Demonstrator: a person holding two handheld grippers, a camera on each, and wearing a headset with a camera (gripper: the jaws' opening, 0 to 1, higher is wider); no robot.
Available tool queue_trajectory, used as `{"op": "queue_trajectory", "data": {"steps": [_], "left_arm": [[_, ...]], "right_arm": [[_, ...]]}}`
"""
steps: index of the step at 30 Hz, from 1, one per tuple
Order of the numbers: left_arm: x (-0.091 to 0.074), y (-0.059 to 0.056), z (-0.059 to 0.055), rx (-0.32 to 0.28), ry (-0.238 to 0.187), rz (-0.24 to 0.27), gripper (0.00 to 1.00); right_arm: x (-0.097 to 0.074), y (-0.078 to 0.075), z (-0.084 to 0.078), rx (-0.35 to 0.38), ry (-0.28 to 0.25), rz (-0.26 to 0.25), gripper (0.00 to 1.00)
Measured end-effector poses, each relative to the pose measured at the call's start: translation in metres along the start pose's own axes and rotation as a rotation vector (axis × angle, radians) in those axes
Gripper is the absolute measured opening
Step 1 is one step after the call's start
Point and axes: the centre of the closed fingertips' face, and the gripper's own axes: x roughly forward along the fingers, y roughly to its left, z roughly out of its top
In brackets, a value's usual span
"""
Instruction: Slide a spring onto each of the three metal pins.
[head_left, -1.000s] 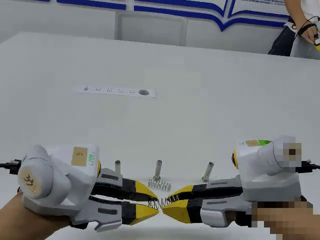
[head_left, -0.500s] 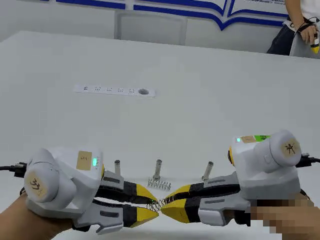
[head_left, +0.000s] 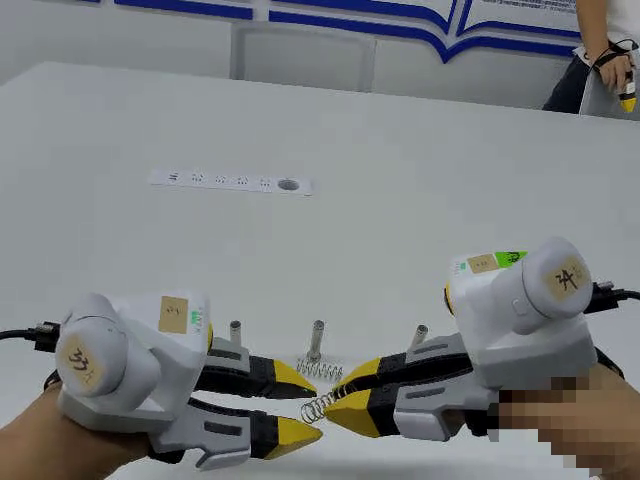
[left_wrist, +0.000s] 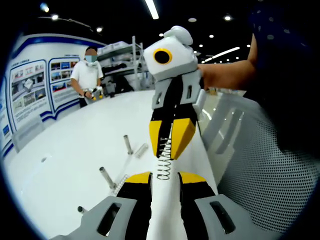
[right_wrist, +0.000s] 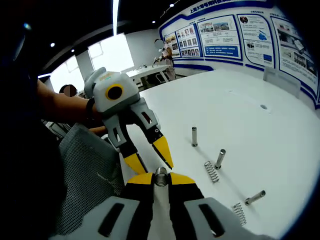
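All three pins (head_left: 317, 338) stand bare. Your right tongs (head_left: 332, 398) pinch one spring (right_wrist: 160, 176), lower centre; your left tongs (head_left: 317, 410) gape.

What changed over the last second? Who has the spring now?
The left tool opened its jaws and let go of the spring, which both tools were pinching tip to tip a second ago. The right tool alone grips it now and has lifted slightly. Unchanged: the three pins stand upright and bare, and a loose spring lies by the middle one.
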Motion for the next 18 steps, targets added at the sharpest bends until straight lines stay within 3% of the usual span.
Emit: {"op": "queue_trajectory", "data": {"steps": [18], "left_arm": [[-0.021,0.008,-0.021,-0.088,0.008,0.072,0.29]], "right_arm": [[-0.035,-0.043,-0.004,-0.044,0.091,-0.117,0.12]]}}
